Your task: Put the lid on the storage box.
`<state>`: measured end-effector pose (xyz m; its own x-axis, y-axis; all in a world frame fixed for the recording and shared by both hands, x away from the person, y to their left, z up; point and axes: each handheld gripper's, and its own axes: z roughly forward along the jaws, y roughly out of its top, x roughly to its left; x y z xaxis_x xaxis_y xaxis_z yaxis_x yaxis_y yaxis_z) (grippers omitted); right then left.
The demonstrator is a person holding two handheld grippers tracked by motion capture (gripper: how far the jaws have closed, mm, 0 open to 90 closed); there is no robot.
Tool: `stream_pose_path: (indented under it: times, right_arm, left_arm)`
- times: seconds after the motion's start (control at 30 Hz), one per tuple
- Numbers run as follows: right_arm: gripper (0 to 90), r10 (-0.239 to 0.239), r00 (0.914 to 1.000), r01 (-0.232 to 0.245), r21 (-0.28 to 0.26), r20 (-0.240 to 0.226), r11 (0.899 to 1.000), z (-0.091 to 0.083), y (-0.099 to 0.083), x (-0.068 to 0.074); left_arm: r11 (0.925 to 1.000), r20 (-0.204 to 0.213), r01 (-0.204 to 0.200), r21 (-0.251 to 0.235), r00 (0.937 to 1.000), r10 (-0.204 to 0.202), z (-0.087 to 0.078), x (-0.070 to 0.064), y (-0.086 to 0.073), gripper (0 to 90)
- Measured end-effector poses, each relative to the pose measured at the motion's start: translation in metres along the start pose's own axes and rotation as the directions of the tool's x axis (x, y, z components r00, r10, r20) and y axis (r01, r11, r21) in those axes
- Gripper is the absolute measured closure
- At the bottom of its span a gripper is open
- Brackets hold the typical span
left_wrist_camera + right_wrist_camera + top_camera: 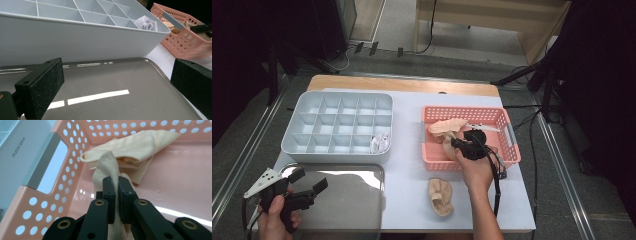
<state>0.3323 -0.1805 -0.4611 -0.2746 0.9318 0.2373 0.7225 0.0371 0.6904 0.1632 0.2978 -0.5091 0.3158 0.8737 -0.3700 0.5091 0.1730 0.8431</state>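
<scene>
Your right gripper (117, 185) is clamped on a beige sock (130, 147) to lift it from the basket (512, 145); your left gripper (309, 181), jaws wide and holding nothing, waits over the tray (362, 200), clear of the pick.

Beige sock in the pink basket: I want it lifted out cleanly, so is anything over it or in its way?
Nothing visible. The right gripper is shut on the beige sock, and the pink basket is open above it.

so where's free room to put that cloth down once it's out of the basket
The metal tray beneath the open left gripper is bare. Most grey organizer cells are free. Crowded: the pink basket, where the right gripper pinches the beige cloth.
</scene>
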Motion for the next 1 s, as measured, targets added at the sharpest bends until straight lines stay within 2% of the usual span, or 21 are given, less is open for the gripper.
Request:
stream_pose_path:
  times: [0.2, 0.3, 0.4, 0.47, 0.7, 1.0]
  right_arm:
    - [87.2, -0.045, 0.9976, 0.039, -0.117, -0.053, 0.992, -0.009, -0.004, 0.002]
    - [87.2, -0.076, 0.9954, 0.065, -0.166, -0.058, 0.984, -0.012, -0.007, 0.006]
    - [87.2, -0.106, 0.9926, 0.090, -0.221, -0.060, 0.971, -0.016, -0.010, 0.009]
    - [87.2, -0.109, 0.9920, 0.091, -0.245, -0.063, 0.965, -0.018, -0.012, 0.010]
    - [87.2, -0.111, 0.9926, 0.093, -0.288, -0.049, 0.953, -0.022, -0.018, 0.014]
    - [87.0, -0.082, 0.9964, 0.071, -0.305, -0.023, 0.950, -0.020, -0.025, 0.013]
  left_arm:
    - [1.0000, 0.001, -0.001, 0.001, 1.0000, 0.001, 0.001, 0.000, 0.000, 0.0]
    - [1.0000, 0.000, 0.000, 0.002, 1.0000, 0.000, 0.001, -0.001, 0.000, 0.0]
    - [1.0000, 0.002, -0.002, 0.004, 1.0000, 0.002, 0.001, 0.000, 0.000, 0.0]
    - [1.0000, 0.002, -0.001, 0.004, 1.0000, 0.001, 0.001, 0.000, 0.000, 0.0]
    - [1.0000, 0.002, 0.000, 0.007, 1.0000, 0.000, 0.001, 0.000, -0.001, 0.0]
    - [0.9999, 0.002, -0.005, 0.009, 1.0000, 0.005, 0.002, -0.001, -0.001, 0.0]
